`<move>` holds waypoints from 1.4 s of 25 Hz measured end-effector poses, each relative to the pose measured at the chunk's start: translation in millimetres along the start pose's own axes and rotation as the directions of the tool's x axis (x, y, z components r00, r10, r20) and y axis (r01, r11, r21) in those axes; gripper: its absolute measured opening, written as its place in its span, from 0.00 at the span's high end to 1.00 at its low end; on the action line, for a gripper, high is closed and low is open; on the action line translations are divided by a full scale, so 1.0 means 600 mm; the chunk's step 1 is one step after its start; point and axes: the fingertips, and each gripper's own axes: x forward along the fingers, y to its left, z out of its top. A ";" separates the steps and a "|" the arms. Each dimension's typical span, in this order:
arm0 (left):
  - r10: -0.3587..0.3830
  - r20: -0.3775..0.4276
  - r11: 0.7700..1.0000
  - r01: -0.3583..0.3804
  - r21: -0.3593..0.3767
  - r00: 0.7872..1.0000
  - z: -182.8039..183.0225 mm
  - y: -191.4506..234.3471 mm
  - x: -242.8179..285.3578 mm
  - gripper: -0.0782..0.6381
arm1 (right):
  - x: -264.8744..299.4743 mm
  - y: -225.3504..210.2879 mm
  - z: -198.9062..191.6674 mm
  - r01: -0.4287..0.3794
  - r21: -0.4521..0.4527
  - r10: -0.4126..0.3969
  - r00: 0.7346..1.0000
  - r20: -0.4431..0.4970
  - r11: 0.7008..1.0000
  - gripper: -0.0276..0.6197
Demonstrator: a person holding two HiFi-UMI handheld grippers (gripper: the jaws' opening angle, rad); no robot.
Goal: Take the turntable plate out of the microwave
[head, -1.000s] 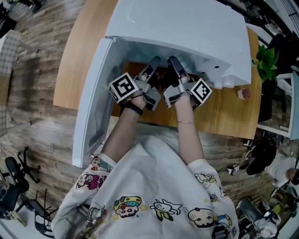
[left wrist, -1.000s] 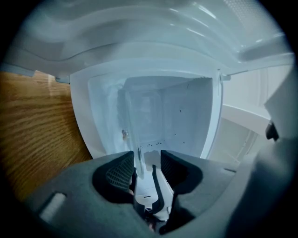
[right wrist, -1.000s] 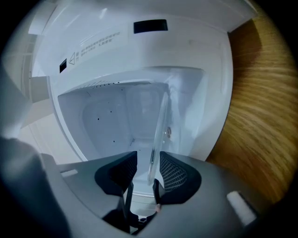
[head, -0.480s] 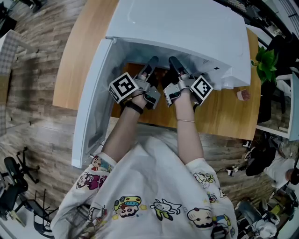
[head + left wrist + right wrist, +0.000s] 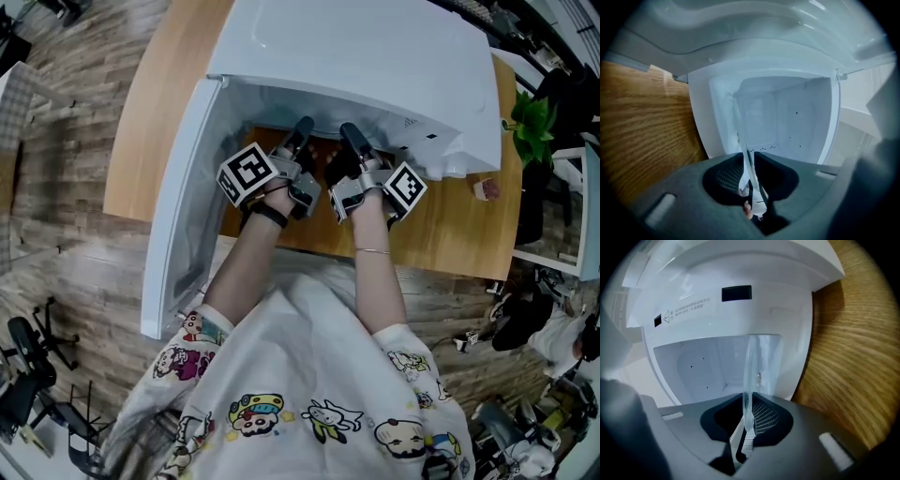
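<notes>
Left gripper (image 5: 303, 129) and right gripper (image 5: 348, 135) both reach level into the mouth of the microwave (image 5: 375, 56), side by side; the jaws of each have just been closing, and each pair now stands narrow, clamped over and under the near rim of the turntable plate (image 5: 749, 366); I hold nothing else.

Position of the plate: clear glass, seen edge-on from both gripper views; it lies flat inside the cavity (image 5: 792, 122) and extends straight ahead from my jaws toward the back wall. Being round, it has no long axis; its flat plane is the reference and should stay level. My left gripper holds the left part of the rim, my right the right part; neither is nearer. Whether the plate has already cleared its seat on the cavity floor I cannot read, as the glass is transparent.

Withdrawal path, as I judge it: straight back toward my body. The open door (image 5: 178, 206) stands along my left arm and limits leftward drift; the upper lip of the opening limits lift; the wooden table (image 5: 159, 103) runs beneath the opening.
</notes>
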 end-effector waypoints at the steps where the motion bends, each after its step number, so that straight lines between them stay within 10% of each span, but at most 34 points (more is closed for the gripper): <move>1: 0.000 0.005 1.000 0.000 -0.008 1.000 0.000 0.000 -0.001 0.80 | 0.000 0.000 0.000 0.000 -0.001 0.000 1.000 -0.001 1.000 0.87; 35: -0.011 0.045 1.000 0.011 -0.015 0.999 -0.017 -0.069 -0.056 0.81 | -0.046 0.068 -0.037 -0.017 -0.017 0.017 1.000 -0.017 1.000 0.86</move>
